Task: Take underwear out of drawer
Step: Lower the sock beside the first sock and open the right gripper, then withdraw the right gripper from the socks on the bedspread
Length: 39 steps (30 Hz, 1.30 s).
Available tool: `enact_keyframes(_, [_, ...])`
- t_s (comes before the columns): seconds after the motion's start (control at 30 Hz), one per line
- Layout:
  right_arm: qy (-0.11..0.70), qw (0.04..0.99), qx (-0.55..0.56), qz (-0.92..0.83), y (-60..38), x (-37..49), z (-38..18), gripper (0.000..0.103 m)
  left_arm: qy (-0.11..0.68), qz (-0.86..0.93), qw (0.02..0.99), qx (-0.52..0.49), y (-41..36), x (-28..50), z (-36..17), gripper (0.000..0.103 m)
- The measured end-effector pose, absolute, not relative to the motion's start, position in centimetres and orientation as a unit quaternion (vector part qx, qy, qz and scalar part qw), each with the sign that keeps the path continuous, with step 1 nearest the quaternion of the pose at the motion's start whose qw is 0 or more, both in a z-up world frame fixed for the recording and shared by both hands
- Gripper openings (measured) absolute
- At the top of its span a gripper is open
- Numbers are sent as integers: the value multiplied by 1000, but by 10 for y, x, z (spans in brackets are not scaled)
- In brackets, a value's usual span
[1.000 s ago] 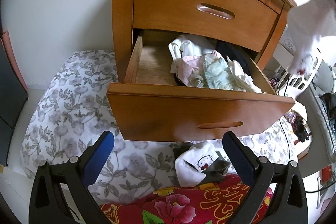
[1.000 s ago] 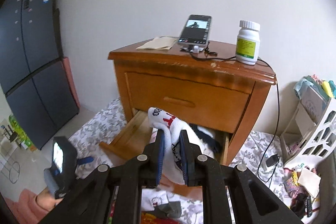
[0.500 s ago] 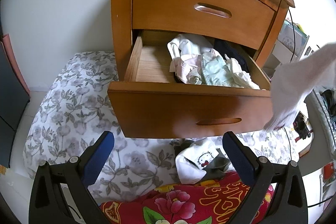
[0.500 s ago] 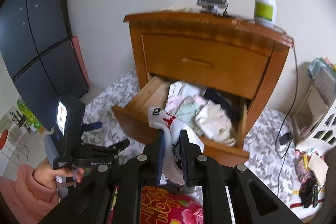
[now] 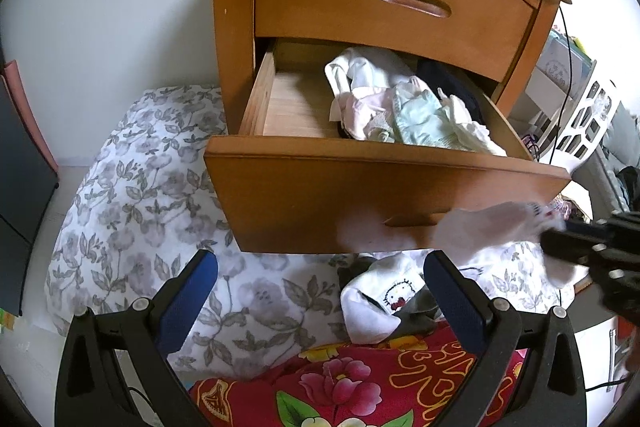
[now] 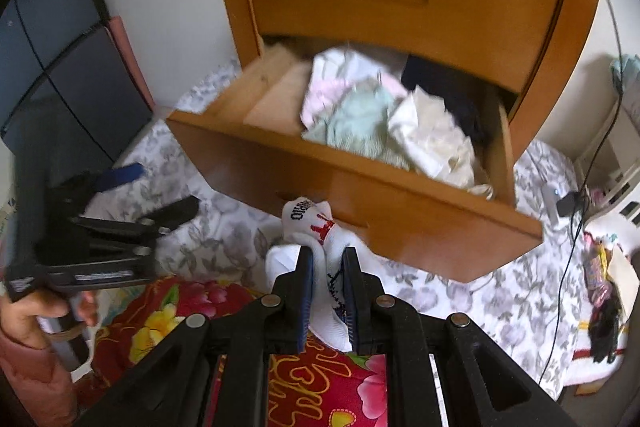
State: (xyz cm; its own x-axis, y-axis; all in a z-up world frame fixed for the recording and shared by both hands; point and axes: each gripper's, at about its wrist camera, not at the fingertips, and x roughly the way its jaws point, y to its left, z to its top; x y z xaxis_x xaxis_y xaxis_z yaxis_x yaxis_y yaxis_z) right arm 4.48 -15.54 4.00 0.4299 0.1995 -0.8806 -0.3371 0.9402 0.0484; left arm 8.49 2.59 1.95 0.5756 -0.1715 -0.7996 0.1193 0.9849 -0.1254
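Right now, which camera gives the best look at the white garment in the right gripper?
The right wrist view: the white garment sits sharp and centred, pinched in the right gripper, its print visible. The left wrist view shows it only as a motion-blurred smear near the lower drawer front.

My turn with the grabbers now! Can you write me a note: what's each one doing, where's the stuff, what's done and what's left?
Right gripper: shut on a white garment, held in front of the drawer, above the red blanket.
Left gripper: open, empty, low in front of the drawer.
Done: one white piece already lies on the bedding.
Left: put this one down, then take the pile out of the open drawer.
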Motion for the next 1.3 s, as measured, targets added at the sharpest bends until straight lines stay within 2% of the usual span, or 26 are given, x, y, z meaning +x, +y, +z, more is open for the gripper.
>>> enact_keyframes(0.3, [564, 813, -62, 132, -152, 68, -20, 16, 465, -83, 881, -21, 24, 88, 11, 103])
enact_keyframes(0.7, [595, 792, -63, 121, -145, 80, -51, 19, 474, -82, 876, -15, 23, 90, 6, 103])
enact_keyframes(0.83, [592, 795, -67, 118, -146, 79, -46, 39, 476, -81, 876, -16, 24, 91, 5, 103])
enact_keyframes(1.0, [581, 804, -62, 112, -150, 77, -34, 45, 475, -82, 876, -14, 23, 91, 5, 103])
enact_keyframes(1.07, [575, 809, -64, 107, -151, 75, -28, 57, 475, -81, 876, -13, 23, 91, 4, 103])
enact_keyframes(1.27, [558, 824, -47, 86, -161, 67, -13, 78, 476, -79, 876, -12, 23, 91, 4, 103])
enact_keyframes(1.3, [557, 826, -45, 82, -162, 66, -12, 79, 477, -79, 875, -11, 22, 91, 4, 103])
